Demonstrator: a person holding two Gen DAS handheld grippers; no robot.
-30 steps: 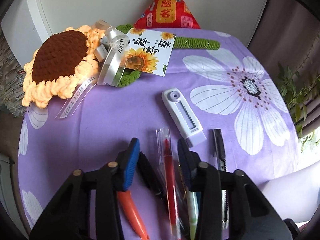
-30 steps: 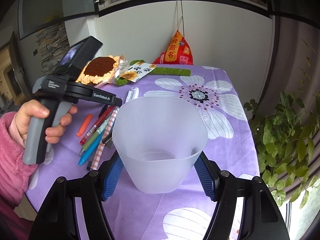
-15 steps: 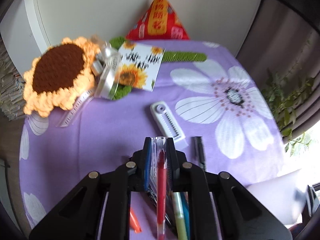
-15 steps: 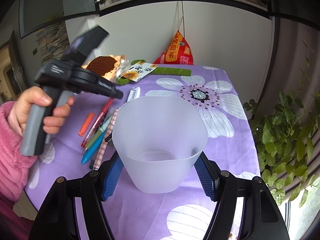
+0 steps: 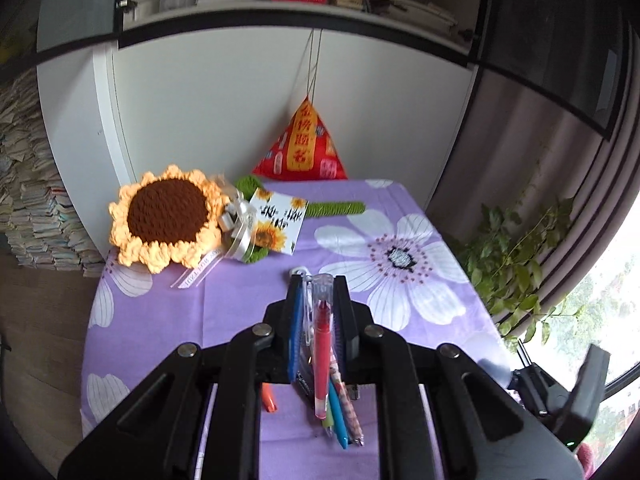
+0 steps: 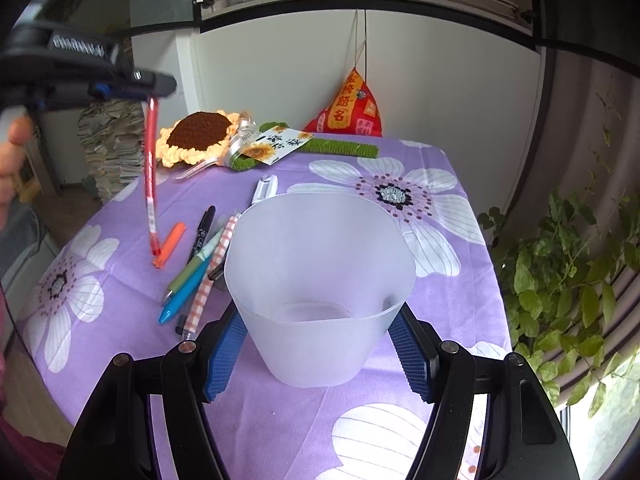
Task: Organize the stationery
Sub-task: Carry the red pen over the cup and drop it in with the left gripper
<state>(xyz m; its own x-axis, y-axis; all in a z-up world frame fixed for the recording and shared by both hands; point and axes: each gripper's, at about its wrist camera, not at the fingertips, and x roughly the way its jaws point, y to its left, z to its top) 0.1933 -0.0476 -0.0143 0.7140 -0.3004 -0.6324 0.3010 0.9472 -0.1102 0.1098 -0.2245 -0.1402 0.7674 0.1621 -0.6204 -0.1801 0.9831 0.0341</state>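
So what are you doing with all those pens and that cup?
A person is tidying stationery with a gripper in each hand. The left gripper is shut on a red pen, which hangs in the air above the purple tablecloth. The right gripper clamps a frosted plastic cup that looks empty. An orange marker, a black pen and several other pens lie on the cloth beside the cup, not yet put away.

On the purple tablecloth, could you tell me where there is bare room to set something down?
Free: right of the frosted cup, over the big white flower print. Crowded: left of the cup, where the pens lie, and the far edge with the crochet sunflower.
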